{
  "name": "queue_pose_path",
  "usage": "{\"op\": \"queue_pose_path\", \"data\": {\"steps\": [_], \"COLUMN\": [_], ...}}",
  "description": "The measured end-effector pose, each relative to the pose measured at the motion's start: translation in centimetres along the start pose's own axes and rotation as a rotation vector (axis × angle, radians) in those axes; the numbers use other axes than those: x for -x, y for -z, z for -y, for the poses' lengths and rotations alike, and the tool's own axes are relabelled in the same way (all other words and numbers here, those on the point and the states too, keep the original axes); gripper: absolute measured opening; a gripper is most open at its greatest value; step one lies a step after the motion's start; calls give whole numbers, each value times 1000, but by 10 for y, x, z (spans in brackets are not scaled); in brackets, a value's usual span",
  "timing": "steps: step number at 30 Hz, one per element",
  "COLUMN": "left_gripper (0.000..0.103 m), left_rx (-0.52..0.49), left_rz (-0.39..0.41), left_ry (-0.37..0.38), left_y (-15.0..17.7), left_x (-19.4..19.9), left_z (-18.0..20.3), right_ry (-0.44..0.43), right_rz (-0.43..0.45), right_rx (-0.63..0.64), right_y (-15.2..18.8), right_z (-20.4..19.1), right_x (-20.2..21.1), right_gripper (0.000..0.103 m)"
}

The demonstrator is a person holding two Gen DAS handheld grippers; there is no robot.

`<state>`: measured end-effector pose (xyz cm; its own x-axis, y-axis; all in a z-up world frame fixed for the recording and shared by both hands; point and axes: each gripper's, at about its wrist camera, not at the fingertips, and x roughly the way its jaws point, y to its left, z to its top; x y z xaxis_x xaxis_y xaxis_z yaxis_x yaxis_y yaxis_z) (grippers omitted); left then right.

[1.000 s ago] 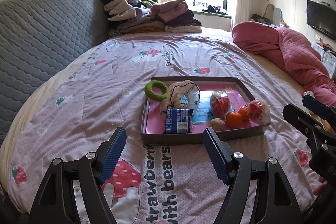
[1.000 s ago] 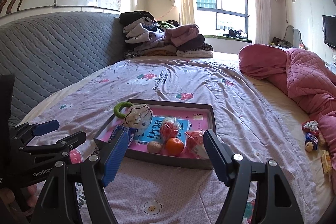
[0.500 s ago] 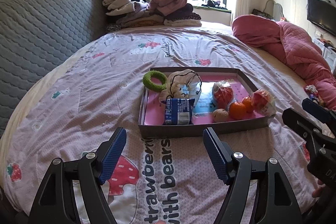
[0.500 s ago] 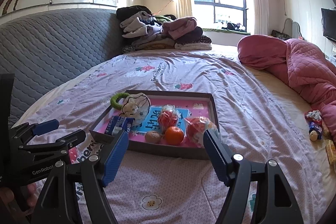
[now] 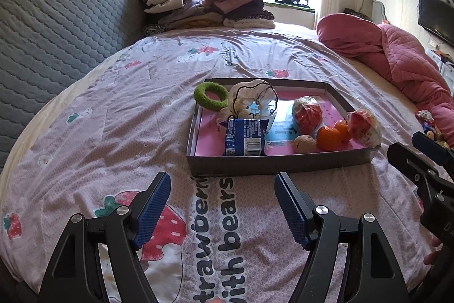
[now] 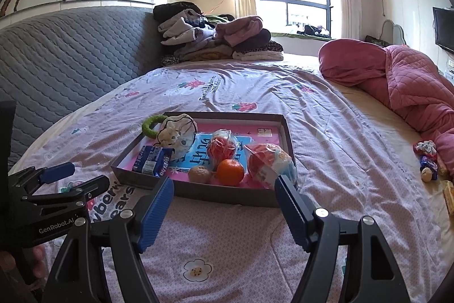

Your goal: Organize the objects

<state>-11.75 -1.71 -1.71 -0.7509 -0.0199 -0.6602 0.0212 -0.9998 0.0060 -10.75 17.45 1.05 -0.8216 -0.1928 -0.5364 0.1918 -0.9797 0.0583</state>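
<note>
A shallow grey box lid with a pink floor (image 5: 278, 161) (image 6: 215, 193) lies on the bed. It holds a blue snack packet (image 5: 245, 137) (image 6: 151, 163), a white plush toy (image 5: 252, 100) (image 6: 177, 135), a green ring (image 5: 210, 97) on its far left corner, two wrapped red items (image 5: 308, 114) (image 5: 364, 124), two oranges (image 5: 328, 137), and a walnut (image 5: 305, 144) (image 6: 199, 174). My left gripper (image 5: 222, 198) hovers open just short of the lid's near wall. My right gripper (image 6: 224, 203) is open too, at the lid's near right side, with nothing between the fingers.
A purple strawberry-print sheet (image 5: 113, 132) covers the bed. Folded clothes (image 5: 207, 7) are piled at the grey quilted headboard (image 5: 51, 41). A pink quilt (image 6: 403, 75) lies at right, with small loose toys and snacks (image 6: 428, 161) beside it.
Both grippers have sunk and come closer to the box lid, which now looms larger in both views. Jaws stayed wide open.
</note>
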Motion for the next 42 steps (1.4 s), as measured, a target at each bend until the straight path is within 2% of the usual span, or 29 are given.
{"op": "queue_pose_path", "data": {"steps": [13, 27, 42], "left_gripper": [77, 77, 77], "left_rx": [9, -2, -10], "left_rz": [-18, -33, -21], "left_ry": [21, 12, 11], "left_y": [11, 20, 23], "left_x": [-13, -27, -31], "left_z": [0, 2, 2], "right_ry": [-2, 6, 14], "right_rz": [-13, -42, -62], "right_rx": [-20, -27, -33], "right_y": [14, 29, 40], "right_z": [4, 7, 11], "right_x": [-11, -23, -30], "right_gripper": [73, 73, 73]}}
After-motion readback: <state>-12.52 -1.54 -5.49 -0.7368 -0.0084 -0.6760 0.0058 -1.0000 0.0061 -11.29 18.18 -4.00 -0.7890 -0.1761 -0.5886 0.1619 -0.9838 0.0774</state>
